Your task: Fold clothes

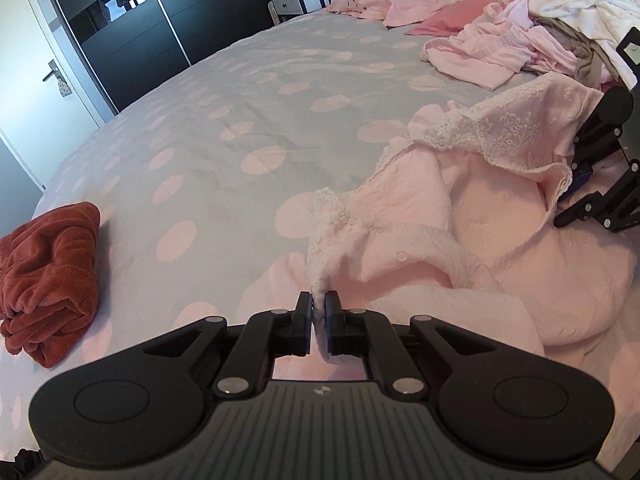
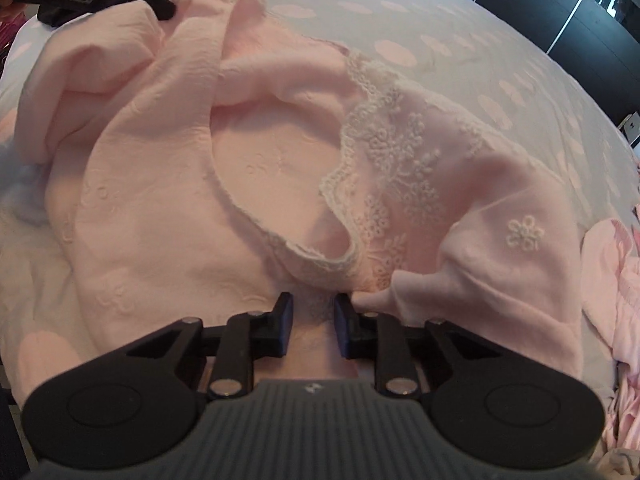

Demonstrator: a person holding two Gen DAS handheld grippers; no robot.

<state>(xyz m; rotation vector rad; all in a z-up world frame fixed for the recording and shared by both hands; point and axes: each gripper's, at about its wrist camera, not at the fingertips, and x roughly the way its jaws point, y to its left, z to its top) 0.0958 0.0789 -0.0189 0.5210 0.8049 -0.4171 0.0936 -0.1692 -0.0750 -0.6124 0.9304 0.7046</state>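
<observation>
On the bed's spotted grey-and-pink cover point(image 1: 248, 92), a pale pink lace-trimmed garment point(image 2: 160, 184) lies rumpled between the two tools, its neckline open and a sleeve bunched up. The left tool point(image 1: 318, 308) is pressed together on a gathered lace-edged corner of the cloth. The right tool point(image 2: 312, 312) stands partly spread with fabric lying between its fingers; a firm pinch cannot be confirmed.

The garment is judged light, soft and limp: it will sag and crease wherever it is not held, and the thin lace trim point(image 2: 376, 136) could snag or stretch if pulled hard. A hold is best taken at seams, shoulders or hem corners, where the cloth is doubled, not on the lace alone.

To the near left a folded rust-red towel point(image 1: 48, 280) rests well apart. At the far right a heap of pink and white laundry point(image 1: 532, 32) lies near the garment and could be dragged in. Wide clear cover remains to the left for spreading.
</observation>
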